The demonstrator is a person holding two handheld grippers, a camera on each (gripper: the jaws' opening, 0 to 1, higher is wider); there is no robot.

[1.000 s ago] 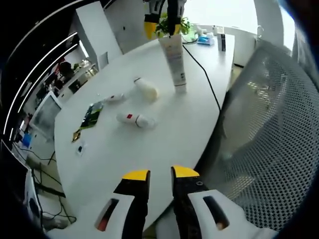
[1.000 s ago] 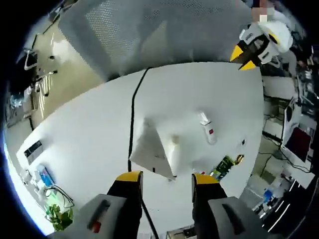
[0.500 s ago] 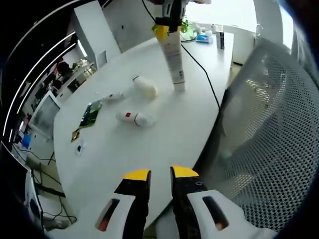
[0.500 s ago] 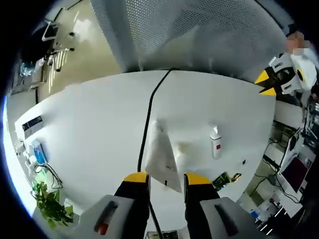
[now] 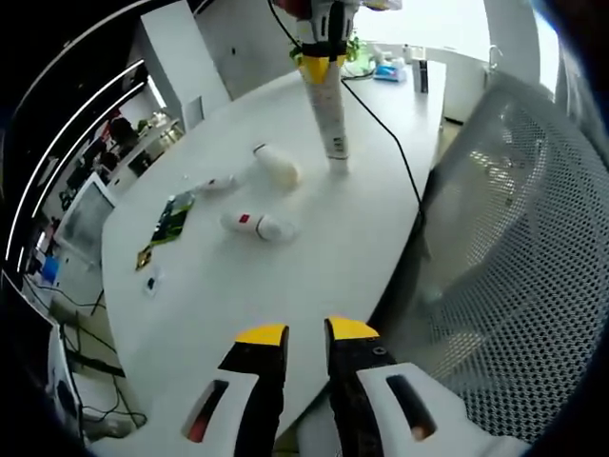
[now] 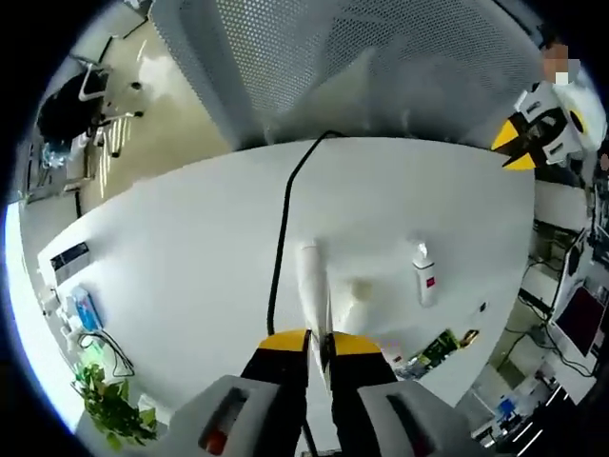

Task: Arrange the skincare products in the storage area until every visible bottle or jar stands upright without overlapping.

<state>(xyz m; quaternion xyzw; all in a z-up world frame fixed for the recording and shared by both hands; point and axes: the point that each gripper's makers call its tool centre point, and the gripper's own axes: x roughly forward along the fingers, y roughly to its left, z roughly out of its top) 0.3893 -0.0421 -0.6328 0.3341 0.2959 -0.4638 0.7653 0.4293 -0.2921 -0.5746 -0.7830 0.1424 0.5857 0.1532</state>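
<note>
A tall white tube [image 5: 328, 119] stands cap-down on the white table [image 5: 219, 305]. My right gripper [image 5: 322, 62] is shut on the tube's flat top end. From above, the same tube [image 6: 312, 290] runs up from between the jaws of my right gripper [image 6: 319, 343]. Beside it a stubby white bottle [image 5: 278, 169] [image 6: 360, 290] lies on its side. A small bottle with a red label [image 5: 255, 226] [image 6: 425, 276] also lies flat. My left gripper [image 5: 304, 335] hangs off the table's near edge, a narrow gap between its jaws and nothing in it; it also appears as the left gripper [image 6: 526, 143].
A black cable [image 5: 381, 124] [image 6: 281, 248] runs across the table past the tube. A green packet [image 5: 173, 219] lies at the left. A mesh chair [image 5: 514, 267] stands close to the table's edge. Small items [image 5: 392, 74] and a plant [image 6: 109, 409] sit at the far end.
My right gripper's jaws have closed onto the tube's top end, and the tube stands straighter than before. The left gripper has stayed in place.
</note>
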